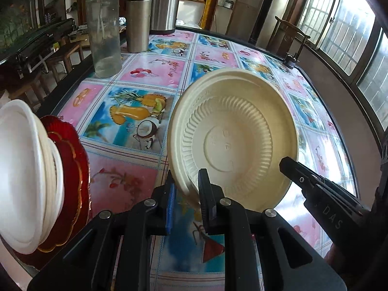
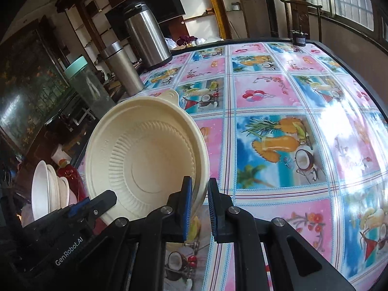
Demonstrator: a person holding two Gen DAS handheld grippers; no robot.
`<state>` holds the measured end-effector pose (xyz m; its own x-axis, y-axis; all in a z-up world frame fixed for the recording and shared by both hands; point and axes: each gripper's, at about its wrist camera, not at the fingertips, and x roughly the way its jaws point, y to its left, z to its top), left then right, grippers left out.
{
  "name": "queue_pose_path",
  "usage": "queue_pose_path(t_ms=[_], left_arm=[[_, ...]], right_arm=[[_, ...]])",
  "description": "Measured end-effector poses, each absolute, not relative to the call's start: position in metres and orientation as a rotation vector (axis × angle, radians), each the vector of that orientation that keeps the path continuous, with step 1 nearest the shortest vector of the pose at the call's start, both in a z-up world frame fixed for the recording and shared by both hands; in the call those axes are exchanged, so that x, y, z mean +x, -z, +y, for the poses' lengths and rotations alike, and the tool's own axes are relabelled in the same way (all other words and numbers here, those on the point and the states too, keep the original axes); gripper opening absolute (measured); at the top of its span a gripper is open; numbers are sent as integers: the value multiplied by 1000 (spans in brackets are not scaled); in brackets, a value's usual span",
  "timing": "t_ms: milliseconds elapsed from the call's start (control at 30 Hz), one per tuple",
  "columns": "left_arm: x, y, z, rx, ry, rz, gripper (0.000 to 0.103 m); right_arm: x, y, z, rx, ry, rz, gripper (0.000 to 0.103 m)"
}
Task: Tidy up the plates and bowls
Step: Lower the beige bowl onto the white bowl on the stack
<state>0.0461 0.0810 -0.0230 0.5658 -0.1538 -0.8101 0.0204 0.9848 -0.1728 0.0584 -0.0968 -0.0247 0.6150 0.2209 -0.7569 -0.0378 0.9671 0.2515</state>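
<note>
The left gripper [image 1: 185, 189] pinches the lower rim of the cream bowl [image 1: 232, 138], held tilted on edge above the table [image 1: 135, 72]. The right gripper [image 2: 199, 202] straddles the rim opposite, its pads slightly apart, grip uncertain. The white stack [image 1: 21, 172] on the red plate [image 1: 72, 160] lies leftward, nearer the left gripper.
</note>
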Motion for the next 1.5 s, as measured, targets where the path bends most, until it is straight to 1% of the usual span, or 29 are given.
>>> queue_pose_path(t_ms=[567, 967, 1167, 1500], left_arm=[[0, -5, 139, -184, 19, 851, 18], [-21, -11, 207, -237, -112, 794, 19], [-24, -10, 236, -262, -163, 782, 19], [-26, 4, 260, -295, -199, 809, 18]], right_arm=[[13, -23, -25, 64, -238, 751, 13], [4, -38, 53, -41, -371, 699, 13], [2, -39, 89, -81, -425, 691, 13], [7, -22, 122, -105, -471, 735, 13]])
